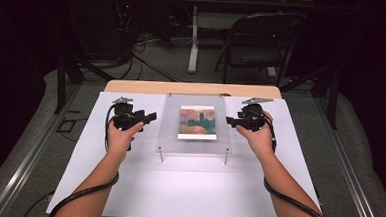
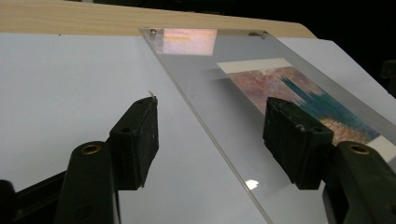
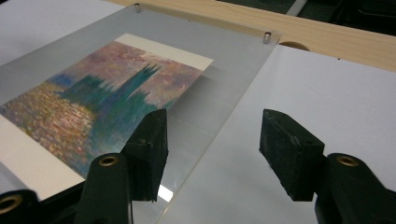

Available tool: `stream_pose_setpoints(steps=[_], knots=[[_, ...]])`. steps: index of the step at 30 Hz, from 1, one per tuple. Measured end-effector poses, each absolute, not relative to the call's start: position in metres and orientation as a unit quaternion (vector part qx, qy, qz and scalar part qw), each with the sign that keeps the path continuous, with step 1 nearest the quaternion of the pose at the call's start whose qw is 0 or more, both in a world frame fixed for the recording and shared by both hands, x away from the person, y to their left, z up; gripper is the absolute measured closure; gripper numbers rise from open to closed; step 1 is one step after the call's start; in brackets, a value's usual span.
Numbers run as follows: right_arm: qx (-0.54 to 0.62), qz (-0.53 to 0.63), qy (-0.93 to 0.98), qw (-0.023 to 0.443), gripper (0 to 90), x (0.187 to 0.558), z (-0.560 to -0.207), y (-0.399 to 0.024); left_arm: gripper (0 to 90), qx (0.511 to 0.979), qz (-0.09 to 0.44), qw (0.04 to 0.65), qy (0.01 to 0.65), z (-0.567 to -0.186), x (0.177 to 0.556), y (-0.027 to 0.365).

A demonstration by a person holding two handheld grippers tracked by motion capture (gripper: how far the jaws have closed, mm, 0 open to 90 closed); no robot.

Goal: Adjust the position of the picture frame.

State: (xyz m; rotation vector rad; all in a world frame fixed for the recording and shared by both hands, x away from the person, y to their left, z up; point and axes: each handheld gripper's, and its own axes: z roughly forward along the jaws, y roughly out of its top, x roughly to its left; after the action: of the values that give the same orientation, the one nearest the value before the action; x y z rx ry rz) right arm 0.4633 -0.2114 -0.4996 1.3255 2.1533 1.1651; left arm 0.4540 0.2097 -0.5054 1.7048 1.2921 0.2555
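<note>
A clear acrylic panel (image 1: 195,123) lies flat on short metal standoffs in the middle of the table, with a painted print (image 1: 196,121) of teal towers under it. My left gripper (image 1: 149,117) hovers at the panel's left edge, jaws open and pointing at it. In the left gripper view the panel's edge (image 2: 205,126) runs between the open left gripper (image 2: 212,112) jaws, and no pad touches it. My right gripper (image 1: 229,121) faces the panel's right edge, open too. In the right gripper view the right gripper (image 3: 215,123) straddles that edge (image 3: 219,126), with the print (image 3: 93,98) beside its left jaw.
A white sheet (image 1: 187,188) covers the table under the panel, and bare wood (image 1: 132,86) shows along the far edge. Metal standoff pins (image 1: 161,154) stick out at the panel's near corners. A folding chair (image 1: 257,42) and cables stand on the floor beyond.
</note>
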Motion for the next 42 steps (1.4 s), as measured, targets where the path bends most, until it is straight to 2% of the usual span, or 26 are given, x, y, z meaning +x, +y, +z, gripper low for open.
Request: stream_pose_setpoints(steps=[13, 25, 34, 42], knots=[[0.505, 0.427, 0.734, 0.156, 40.4, 0.487, -0.505, -0.208, 37.5, 0.711, 0.110, 0.442, 0.536, -0.516, 0.475, 0.194], [0.514, 0.416, 0.737, 0.138, 40.3, 0.496, -0.514, -0.193, 37.1, 0.713, 0.085, 0.437, 0.541, -0.522, 0.489, 0.175], [0.527, 0.413, 0.735, 0.108, 37.2, 0.500, -0.520, -0.185, 35.8, 0.716, 0.067, 0.427, 0.548, -0.530, 0.495, 0.163], [0.534, 0.402, 0.737, 0.101, 34.9, 0.502, -0.527, -0.181, 35.8, 0.722, 0.060, 0.413, 0.552, -0.534, 0.499, 0.154]])
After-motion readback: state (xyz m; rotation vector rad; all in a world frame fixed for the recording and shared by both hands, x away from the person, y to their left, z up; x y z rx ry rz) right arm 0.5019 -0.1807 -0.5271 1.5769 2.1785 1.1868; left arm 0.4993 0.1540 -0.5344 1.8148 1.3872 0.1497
